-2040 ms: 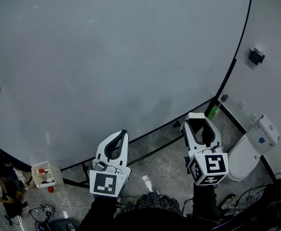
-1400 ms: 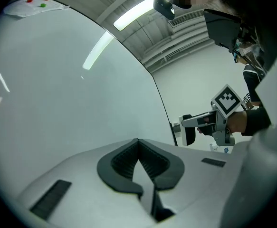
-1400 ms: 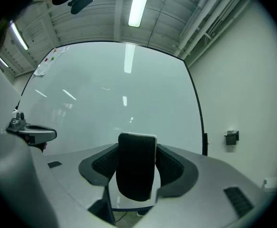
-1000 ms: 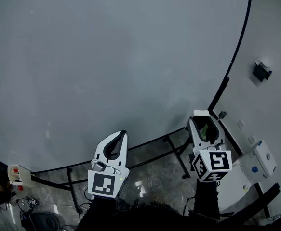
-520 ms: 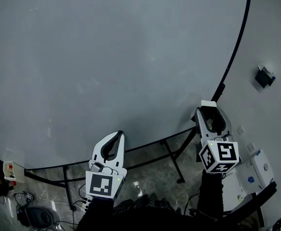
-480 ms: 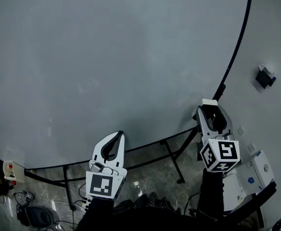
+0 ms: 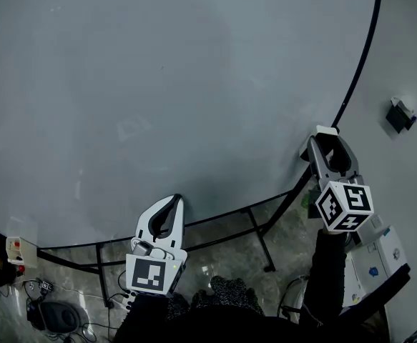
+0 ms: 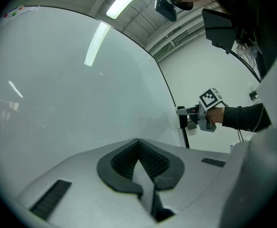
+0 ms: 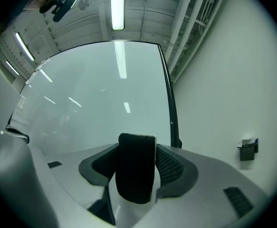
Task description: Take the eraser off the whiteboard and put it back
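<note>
The whiteboard [image 7: 158,84] fills most of the head view, and its black frame [image 7: 358,70] runs down the right side. My right gripper [image 7: 327,140] sits at the board's lower right edge, shut on the eraser [image 7: 327,130]. In the right gripper view the eraser [image 9: 136,172] is a black felt block with a white back, standing upright between the jaws. My left gripper [image 7: 174,201] is lower, in front of the board's bottom edge, shut and empty. Its ribbed pads [image 8: 150,158] meet at the tip in the left gripper view, which also shows the right gripper [image 8: 188,118] by the frame.
A small dark holder [image 7: 400,115] hangs on the white wall right of the board. The board's black stand legs [image 7: 258,234] cross the grey floor below. A white appliance [image 7: 380,256] stands at the lower right, and a small box [image 7: 13,252] with cables lies at the lower left.
My right gripper has carried the eraser right and up the picture, to the board's right frame. The left gripper has barely shifted.
</note>
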The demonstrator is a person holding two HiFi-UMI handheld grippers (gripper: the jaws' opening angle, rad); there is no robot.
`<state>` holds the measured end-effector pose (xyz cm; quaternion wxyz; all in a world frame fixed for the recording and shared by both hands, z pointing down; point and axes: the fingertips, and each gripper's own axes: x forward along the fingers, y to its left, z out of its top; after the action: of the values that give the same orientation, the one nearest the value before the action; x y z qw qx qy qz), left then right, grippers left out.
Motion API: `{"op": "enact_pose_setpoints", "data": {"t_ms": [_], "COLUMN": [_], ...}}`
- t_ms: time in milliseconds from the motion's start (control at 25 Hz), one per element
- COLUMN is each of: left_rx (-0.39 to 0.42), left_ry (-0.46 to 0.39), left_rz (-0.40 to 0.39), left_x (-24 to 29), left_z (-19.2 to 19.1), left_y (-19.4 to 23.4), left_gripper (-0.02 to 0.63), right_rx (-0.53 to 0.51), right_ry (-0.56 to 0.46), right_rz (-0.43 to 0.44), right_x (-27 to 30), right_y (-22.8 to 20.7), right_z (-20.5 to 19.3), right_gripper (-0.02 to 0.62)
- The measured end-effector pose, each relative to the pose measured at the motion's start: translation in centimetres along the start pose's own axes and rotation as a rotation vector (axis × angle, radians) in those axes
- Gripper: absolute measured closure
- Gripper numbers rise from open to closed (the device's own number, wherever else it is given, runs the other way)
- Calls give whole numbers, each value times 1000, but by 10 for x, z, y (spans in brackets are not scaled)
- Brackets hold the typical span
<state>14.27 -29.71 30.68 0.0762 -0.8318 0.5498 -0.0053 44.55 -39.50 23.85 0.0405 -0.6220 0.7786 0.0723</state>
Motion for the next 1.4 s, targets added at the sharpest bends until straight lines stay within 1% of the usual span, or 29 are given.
{"op": "enact_pose_setpoints", "data": {"t_ms": [320, 760, 920, 1280, 1400], "left_rx": [12, 13, 12, 8, 9], "left_ry": [18, 33, 33, 29, 27], "left_rz": [-10, -14, -13, -31, -28], "left_x": [3, 2, -1, -6, -6], "left_z": [-3, -7, -7, -6, -5], "left_y": [-7, -7, -6, -10, -10], "left_gripper": [600, 600, 600, 600, 600], "right_rx": [25, 37, 36, 25, 19], "right_ry": [-26, -86, -97, -101, -103], "right_rz": [3, 50, 42, 53, 41], "right_x": [13, 15, 14, 15, 17], "right_y": [-12, -16, -16, -13, -14], "right_z": [-1, 0, 1, 0, -1], "right_gripper": [350, 350, 350, 348, 348]}}
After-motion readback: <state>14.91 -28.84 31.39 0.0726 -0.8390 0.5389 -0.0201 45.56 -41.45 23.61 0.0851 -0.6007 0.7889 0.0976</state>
